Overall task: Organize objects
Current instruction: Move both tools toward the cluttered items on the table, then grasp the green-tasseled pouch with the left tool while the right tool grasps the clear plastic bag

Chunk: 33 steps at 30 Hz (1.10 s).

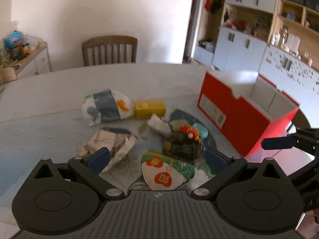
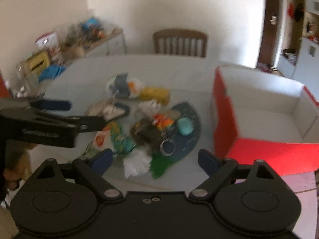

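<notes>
Both claws hang over a pale counter (image 1: 49, 91) strewn with small things, and neither one grips anything. The left claw (image 1: 157, 158) stands spread wide, its blue pads (image 1: 98, 159) framing a white pouch with red-orange characters (image 1: 162, 174) and a dark lumpy item (image 1: 182, 147) that lie below it on the counter. The right claw (image 2: 155, 160) is also spread, with nothing between its pads; under it lie a crumpled white bag (image 2: 136, 162) and a scrap of green (image 2: 159, 164), though this view is blurred. Farther back in the left view sit a white bundle with a grey band (image 1: 106, 106), a yellow box (image 1: 149, 108) just beside it, a crinkled silvery packet (image 1: 108, 144), a teal rounded object (image 1: 201, 130) and a round dark mat (image 1: 211, 139) beneath part of the pile. To the right of the pile stands an open red box (image 1: 239, 115) with a white inside, apart from the clutter. A wooden chair (image 1: 109, 49) stands at the counter's far edge.
</notes>
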Motion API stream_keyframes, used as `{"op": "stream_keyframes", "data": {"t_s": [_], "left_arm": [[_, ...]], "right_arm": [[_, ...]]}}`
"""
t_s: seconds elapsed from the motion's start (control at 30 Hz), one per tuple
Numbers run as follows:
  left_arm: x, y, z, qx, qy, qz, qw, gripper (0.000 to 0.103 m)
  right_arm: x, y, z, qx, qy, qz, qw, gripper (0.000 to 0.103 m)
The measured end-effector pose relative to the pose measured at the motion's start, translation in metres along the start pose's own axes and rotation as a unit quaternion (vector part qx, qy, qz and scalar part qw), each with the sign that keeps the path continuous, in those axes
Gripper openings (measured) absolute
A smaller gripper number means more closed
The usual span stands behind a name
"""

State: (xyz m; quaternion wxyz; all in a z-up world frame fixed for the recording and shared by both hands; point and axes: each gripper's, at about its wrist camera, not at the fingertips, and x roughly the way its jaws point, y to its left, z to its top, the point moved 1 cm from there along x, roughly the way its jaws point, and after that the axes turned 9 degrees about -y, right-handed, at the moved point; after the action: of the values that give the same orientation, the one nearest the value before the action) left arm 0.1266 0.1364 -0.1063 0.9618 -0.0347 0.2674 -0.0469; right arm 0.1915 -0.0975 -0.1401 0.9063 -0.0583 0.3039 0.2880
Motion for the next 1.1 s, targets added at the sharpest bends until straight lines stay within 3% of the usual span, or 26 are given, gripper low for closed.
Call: {"op": "stream_keyframes", "data": {"t_s": [0.2,0.53,0.77,0.83,1.1], "left_arm": [[0.025,0.004,-0.013,0.005,0.031,-0.022,0.9992,0.102],[0.048,0.003,-0.018,0.021,0.054,-0.054,0.9969,0.102],[0.059,0.006,-0.019,0.012,0.075,-0.076,0.9942,0.081],[0.058,0.006,-0.019,0.012,0.073,-0.076,0.9943,0.077],[0.051,0.01,-0.014,0.0,0.067,-0.069,0.9954,0.072]], "right_arm": [[0.03,0.01,-0.011,-0.004,0.045,0.021,0.999,0.083],[0.067,0.017,-0.017,-0.007,0.087,0.019,0.996,0.074],[0.076,0.017,-0.017,-0.005,0.099,0.019,0.995,0.061],[0.077,0.018,-0.015,-0.008,0.099,0.019,0.995,0.053],[0.071,0.018,-0.013,-0.005,0.098,0.028,0.995,0.031]]}}
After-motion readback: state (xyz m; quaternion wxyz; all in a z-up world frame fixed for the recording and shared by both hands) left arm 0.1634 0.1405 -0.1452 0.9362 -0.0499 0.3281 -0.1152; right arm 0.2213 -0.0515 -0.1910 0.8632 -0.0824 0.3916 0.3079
